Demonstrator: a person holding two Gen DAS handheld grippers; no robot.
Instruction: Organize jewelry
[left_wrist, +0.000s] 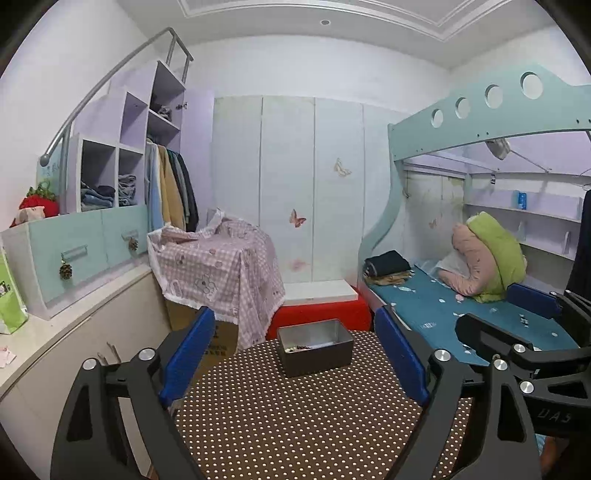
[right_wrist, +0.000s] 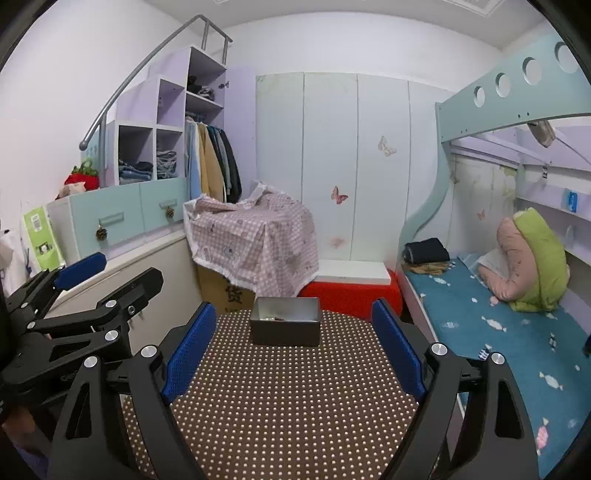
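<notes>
A dark grey open box (left_wrist: 316, 347) stands at the far end of a brown dotted table (left_wrist: 295, 413). Small jewelry pieces (left_wrist: 300, 347) lie on its floor. My left gripper (left_wrist: 295, 354) is raised over the near part of the table, its blue pads wide apart and nothing between them. In the right wrist view the same box (right_wrist: 285, 326) holds the jewelry (right_wrist: 273, 317), and my right gripper (right_wrist: 293, 345) hangs wide open and empty in front of it. Each gripper shows at the other view's edge: the right gripper (left_wrist: 524, 314), the left gripper (right_wrist: 88, 273).
Beyond the table stand a red stool (left_wrist: 325, 314) with a white top and a carton draped in pink checked cloth (left_wrist: 221, 266). A bunk bed with a blue sheet (left_wrist: 461, 310) runs along the right. White cabinets (left_wrist: 74, 332) and shelves line the left.
</notes>
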